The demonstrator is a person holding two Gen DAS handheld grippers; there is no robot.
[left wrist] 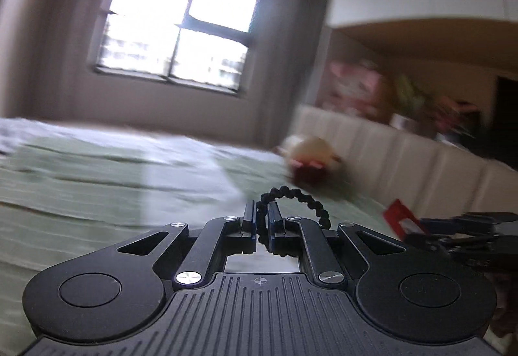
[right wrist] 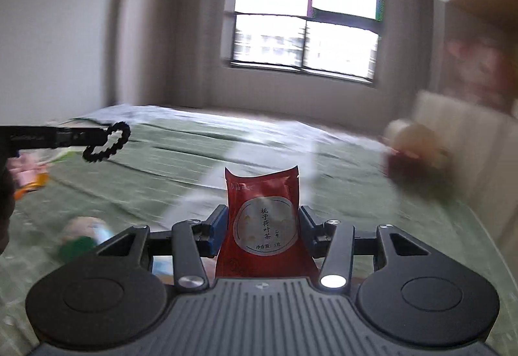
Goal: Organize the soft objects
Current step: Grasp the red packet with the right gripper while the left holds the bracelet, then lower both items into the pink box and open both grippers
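My left gripper (left wrist: 262, 210) is shut on a black braided hair tie (left wrist: 299, 199) and holds it above the green bedspread (left wrist: 97, 181). The hair tie also shows in the right wrist view (right wrist: 106, 142), hanging from the left gripper's fingertips (right wrist: 77, 134). My right gripper (right wrist: 262, 220) is shut on a red tea sachet (right wrist: 262, 213) with a round grey label, held upright over the bed. The sachet also shows at the right edge of the left wrist view (left wrist: 401, 216). A blurred cream and red plush toy (left wrist: 310, 158) lies by the headboard, ahead of both grippers.
A cream padded headboard (left wrist: 421, 158) runs along the right. Blurred pink and green things (left wrist: 388, 90) stand on the shelf behind it. A green and cream soft toy (right wrist: 81, 236) and pink and orange items (right wrist: 29, 178) lie on the bed at left. A window (right wrist: 307, 6) is ahead.
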